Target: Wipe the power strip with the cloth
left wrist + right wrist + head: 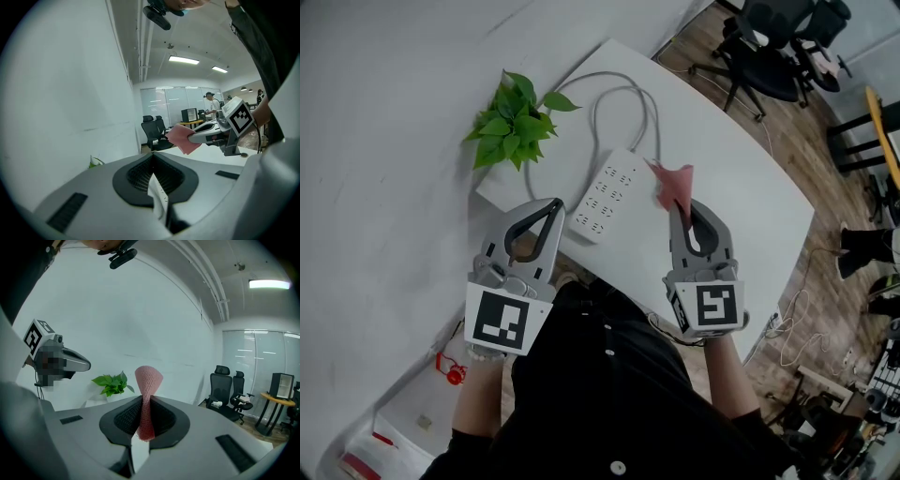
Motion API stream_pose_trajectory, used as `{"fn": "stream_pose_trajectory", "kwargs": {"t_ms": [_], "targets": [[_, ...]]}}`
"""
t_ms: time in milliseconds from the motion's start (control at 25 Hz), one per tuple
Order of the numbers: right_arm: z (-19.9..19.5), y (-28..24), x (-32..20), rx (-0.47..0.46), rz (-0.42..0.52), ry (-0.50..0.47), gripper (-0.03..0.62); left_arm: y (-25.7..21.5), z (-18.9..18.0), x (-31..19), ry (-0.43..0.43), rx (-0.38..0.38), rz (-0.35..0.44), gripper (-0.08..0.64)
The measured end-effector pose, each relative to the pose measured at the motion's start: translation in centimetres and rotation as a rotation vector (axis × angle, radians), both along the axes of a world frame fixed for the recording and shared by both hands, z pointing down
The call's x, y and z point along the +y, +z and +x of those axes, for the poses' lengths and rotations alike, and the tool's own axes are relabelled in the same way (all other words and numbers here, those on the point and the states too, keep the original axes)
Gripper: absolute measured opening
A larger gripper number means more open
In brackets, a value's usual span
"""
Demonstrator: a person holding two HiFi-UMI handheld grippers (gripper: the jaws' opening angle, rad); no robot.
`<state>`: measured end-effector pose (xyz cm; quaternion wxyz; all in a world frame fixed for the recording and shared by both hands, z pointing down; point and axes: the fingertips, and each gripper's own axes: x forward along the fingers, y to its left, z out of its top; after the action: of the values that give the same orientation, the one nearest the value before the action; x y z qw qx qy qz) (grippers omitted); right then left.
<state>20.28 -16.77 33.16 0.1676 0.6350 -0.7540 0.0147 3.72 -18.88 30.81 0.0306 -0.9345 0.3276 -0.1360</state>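
Note:
A white power strip (607, 195) lies on the white table (741, 197), its grey cable (623, 103) looping away toward the far end. My right gripper (678, 212) (143, 399) is shut on a pink cloth (672, 184) (147, 380). The cloth sticks up from the jaws, just right of the strip and above the table. My left gripper (555, 206) (153, 157) is shut with nothing in it and hovers over the strip's near left end. In the left gripper view the right gripper (213, 133) and its cloth (183, 138) show across from it.
A green potted plant (514, 117) (112, 383) stands at the table's far left corner against the white wall. Black office chairs (773, 47) stand on the wooden floor beyond the table. Cables lie on the floor (792, 319) at the right.

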Motion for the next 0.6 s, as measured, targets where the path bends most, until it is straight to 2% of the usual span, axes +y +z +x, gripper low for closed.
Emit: {"fn": "stream_pose_trajectory", "kwargs": {"t_ms": [600], "targets": [[-1.5,0.2,-0.7,0.018,-0.027,-0.038,0.057,0.1,-0.3,-0.7,-0.021,0.014,-0.001,0.012]]}}
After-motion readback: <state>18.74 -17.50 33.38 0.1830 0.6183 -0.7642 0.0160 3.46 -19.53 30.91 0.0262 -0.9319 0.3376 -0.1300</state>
